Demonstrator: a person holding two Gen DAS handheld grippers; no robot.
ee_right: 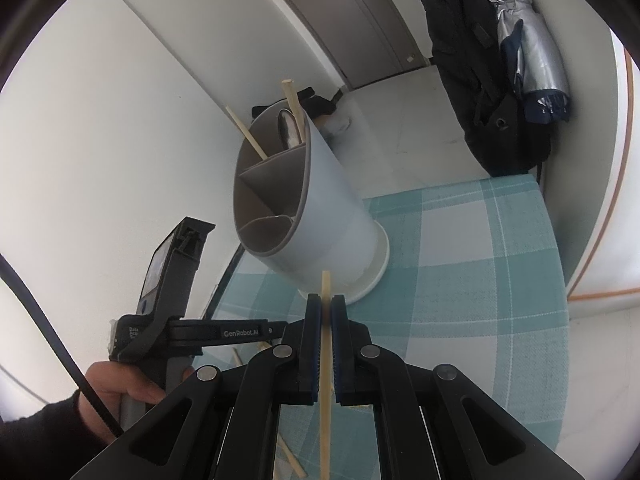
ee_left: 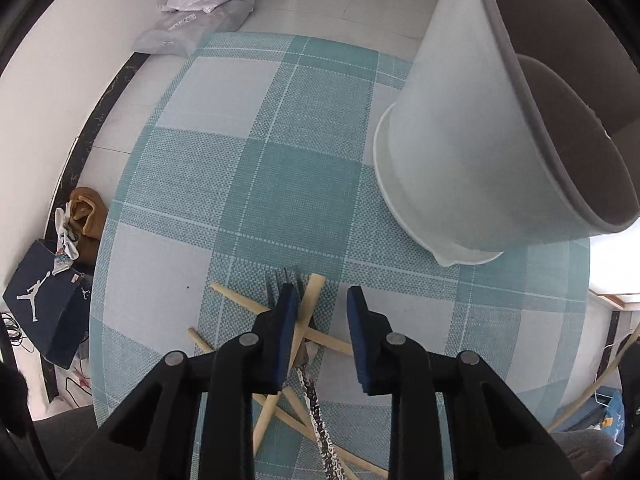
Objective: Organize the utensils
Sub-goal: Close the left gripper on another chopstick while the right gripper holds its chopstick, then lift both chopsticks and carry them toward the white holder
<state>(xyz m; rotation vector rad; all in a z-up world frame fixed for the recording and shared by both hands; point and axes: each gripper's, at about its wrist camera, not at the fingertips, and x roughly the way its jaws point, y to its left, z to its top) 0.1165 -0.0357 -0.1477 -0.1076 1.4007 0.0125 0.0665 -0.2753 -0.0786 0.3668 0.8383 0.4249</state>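
Observation:
A pale blue utensil holder [ee_left: 472,128] with grey divided compartments stands on a teal checked table mat [ee_left: 248,168]; it also shows in the right wrist view [ee_right: 320,200], holding two wooden chopsticks [ee_right: 294,108] and a spoon [ee_right: 288,130]. My left gripper [ee_left: 322,300] is open above a pile of wooden chopsticks [ee_left: 310,304] and a dark fork [ee_left: 286,278] with a patterned handle. My right gripper [ee_right: 326,306] is shut on a single wooden chopstick [ee_right: 325,360], held just in front of the holder's base.
The table edge runs along the left, with a Jordan shoebox [ee_left: 44,304], bags [ee_left: 200,12] and a brown shoe [ee_left: 86,210] on the floor beyond. A dark coat and folded umbrella [ee_right: 528,40] hang at the right. The left gripper's body [ee_right: 172,312] and hand appear lower left.

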